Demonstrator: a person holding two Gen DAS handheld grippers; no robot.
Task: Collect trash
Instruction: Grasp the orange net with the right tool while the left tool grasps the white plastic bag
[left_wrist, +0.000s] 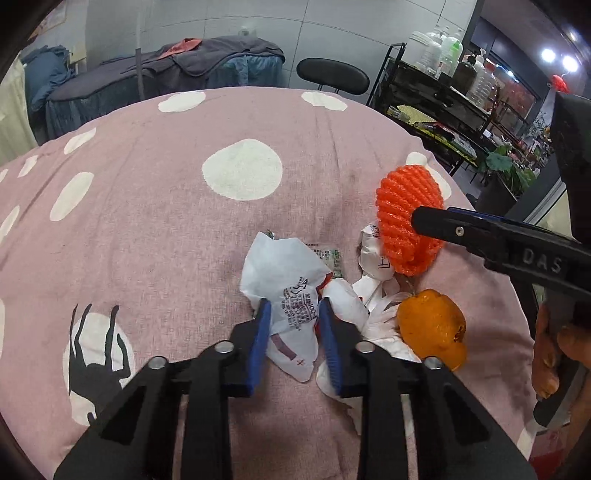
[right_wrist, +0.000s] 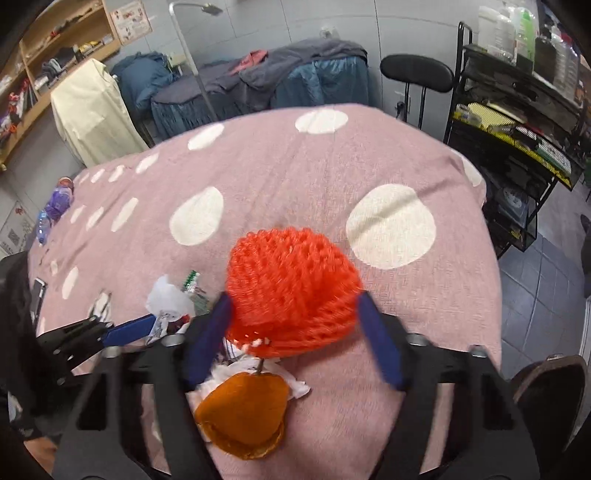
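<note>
Pink spotted cloth (left_wrist: 155, 206) covers the table, cluttered room w/ shelves behind. Left gripper (left_wrist: 293, 325) pinches the white wrapper (left_wrist: 280, 280), prob. to lift it off the trash pile. Right gripper (right_wrist: 295, 321) squeezes the orange foam net (right_wrist: 291, 288) at its sides. Orange peel (left_wrist: 432, 325) lies just beside.

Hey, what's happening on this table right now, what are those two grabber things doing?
A person is clearing trash off a table covered in a pink spotted cloth, a handheld gripper in each hand. The left gripper is clamped on a crumpled white wrapper. The right gripper has its blue pads at either side of an orange foam net. An orange peel and more white scraps lie in the pile, not picked up.
</note>
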